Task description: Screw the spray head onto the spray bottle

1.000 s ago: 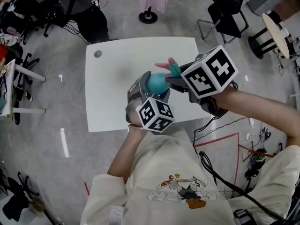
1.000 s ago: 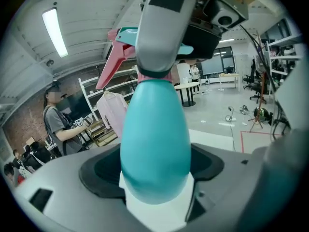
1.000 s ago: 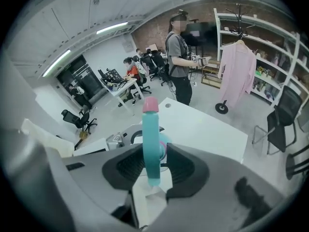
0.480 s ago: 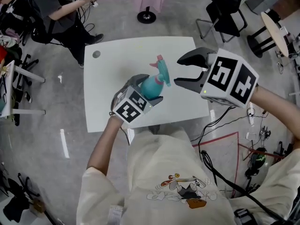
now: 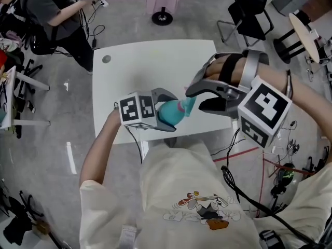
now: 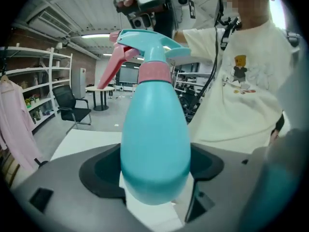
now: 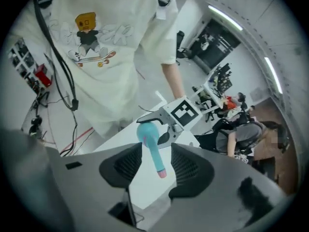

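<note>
A teal spray bottle [image 5: 167,114] with its teal-and-pink spray head [image 5: 187,107] on top lies tilted to the right above the white table [image 5: 135,66]. My left gripper [image 5: 165,111] is shut on the bottle's belly [image 6: 154,139]; in the left gripper view the head [image 6: 145,42] points up and left. My right gripper [image 5: 196,100] hangs just right of the head. Its jaws have just been opening. In the right gripper view the head [image 7: 157,158] shows in the gap, untouched by either pad.
A small grey disc [image 5: 106,59] lies at the table's far left corner. A black chair [image 5: 249,9] and a round side table [image 5: 306,35] stand beyond the table. A seated person [image 5: 52,14] is at the far left. Cables trail on the floor at the right.
The right gripper let go of the spray head, opened and rolled, so its marker cube now sits lower right. The left gripper swung left and tipped the bottle toward the right.
</note>
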A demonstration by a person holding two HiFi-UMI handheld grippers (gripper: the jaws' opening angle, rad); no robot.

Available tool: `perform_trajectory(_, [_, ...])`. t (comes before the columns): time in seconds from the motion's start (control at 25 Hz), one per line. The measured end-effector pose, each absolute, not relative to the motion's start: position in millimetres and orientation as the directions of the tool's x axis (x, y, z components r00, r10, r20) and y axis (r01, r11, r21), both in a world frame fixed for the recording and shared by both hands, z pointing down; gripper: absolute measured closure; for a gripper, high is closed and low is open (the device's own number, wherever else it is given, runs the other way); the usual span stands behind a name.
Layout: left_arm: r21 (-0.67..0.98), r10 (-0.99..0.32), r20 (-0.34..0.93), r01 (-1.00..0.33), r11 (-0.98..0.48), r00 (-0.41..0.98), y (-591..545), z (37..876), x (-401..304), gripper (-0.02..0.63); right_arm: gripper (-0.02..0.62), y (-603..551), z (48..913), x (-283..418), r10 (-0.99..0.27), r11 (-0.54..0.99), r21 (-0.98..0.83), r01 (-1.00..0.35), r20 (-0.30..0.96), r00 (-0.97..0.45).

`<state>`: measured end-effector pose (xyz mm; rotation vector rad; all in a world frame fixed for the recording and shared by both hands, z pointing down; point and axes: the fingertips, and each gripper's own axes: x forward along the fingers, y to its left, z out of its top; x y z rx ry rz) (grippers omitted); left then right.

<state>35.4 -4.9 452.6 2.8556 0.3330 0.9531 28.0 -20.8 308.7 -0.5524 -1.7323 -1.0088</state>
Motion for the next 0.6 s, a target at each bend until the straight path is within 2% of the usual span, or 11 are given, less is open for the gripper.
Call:
perform_trajectory(0.24, [0.181, 0.3, 0.613, 0.24, -0.954, 0.731, 8.2, 460.1, 48.7, 0.204, 0.412, -8.0, 339.1, 42.0, -0.017, 0.502, 0.215, 0.838, 0.971, -0.239])
perform_trajectory(0.6, [0.18, 0.322, 0.565, 0.267, -0.947, 0.76, 6.5, 446.0, 59.7, 0.204, 0.418, -0.1, 362.3, 46.5, 0.015, 0.465, 0.129, 0.876, 0.988, -0.153])
